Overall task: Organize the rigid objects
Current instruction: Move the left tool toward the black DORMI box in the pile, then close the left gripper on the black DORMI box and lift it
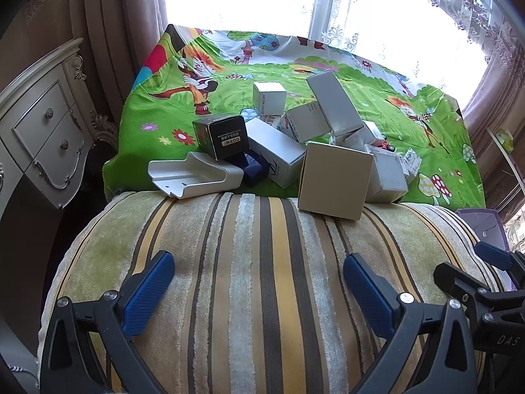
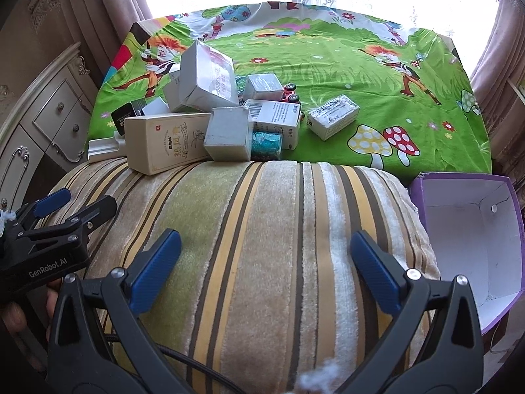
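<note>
The black plastic left gripper [image 1: 259, 290] is showing two ribbed blue pads [image 1: 149, 290] on curved arms, each fastened with silver screws. The matching black right gripper [image 2: 265, 271] is carrying the same blue pads [image 2: 157, 269], and a black cable is trailing beneath it. White "GenRobot.AI" lettering is showing on one body, with bare fingers [image 2: 14, 320] just below
</note>
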{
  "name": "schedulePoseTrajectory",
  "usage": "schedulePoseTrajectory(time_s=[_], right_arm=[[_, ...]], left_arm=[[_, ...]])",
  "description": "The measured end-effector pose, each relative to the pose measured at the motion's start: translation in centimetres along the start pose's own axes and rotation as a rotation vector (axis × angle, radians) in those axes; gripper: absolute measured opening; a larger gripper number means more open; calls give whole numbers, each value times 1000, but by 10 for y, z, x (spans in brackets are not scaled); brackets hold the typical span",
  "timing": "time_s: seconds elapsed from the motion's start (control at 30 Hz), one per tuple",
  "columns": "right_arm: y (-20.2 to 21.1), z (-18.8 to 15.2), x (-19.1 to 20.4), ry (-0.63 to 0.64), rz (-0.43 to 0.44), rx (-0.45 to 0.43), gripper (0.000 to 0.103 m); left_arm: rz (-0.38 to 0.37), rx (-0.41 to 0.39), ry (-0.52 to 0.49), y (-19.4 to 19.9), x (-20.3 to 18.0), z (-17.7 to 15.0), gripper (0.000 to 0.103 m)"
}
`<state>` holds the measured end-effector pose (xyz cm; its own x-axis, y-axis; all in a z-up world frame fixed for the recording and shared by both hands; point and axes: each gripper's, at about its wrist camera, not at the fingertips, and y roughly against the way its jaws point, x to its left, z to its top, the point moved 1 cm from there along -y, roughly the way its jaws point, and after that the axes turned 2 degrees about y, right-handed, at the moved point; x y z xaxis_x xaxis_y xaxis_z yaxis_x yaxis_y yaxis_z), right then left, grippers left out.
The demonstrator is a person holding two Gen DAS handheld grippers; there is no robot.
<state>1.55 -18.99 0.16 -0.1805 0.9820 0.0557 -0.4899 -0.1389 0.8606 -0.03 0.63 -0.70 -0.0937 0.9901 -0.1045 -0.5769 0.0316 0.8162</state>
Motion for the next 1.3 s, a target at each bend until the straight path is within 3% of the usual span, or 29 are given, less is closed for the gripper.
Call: schedulePoseTrajectory(time_s=[0.13, 0.3, 0.5, 0.63, 0.9, 1.3], right_arm=[[2, -2, -5, 10, 47, -17, 103], [5, -2, -11, 2, 94, -35, 103], [12, -2, -24, -90, 132, -77, 103], [13, 1, -27, -112, 131, -81, 103], [25, 20, -13, -3, 177, -127, 103], [13, 70, 3, 92, 202, -138, 103]], left_arm=[[-15, -15, 4, 3, 1, 0, 103], [-90, -50, 68, 12, 11, 4, 102], [-125, -85, 126, 19, 22, 17, 99], [-118, -96, 147, 18, 30, 32, 98], [-70, -58, 165, -8, 43, 72, 98], [12, 63, 199, -66, 48, 111, 92]])
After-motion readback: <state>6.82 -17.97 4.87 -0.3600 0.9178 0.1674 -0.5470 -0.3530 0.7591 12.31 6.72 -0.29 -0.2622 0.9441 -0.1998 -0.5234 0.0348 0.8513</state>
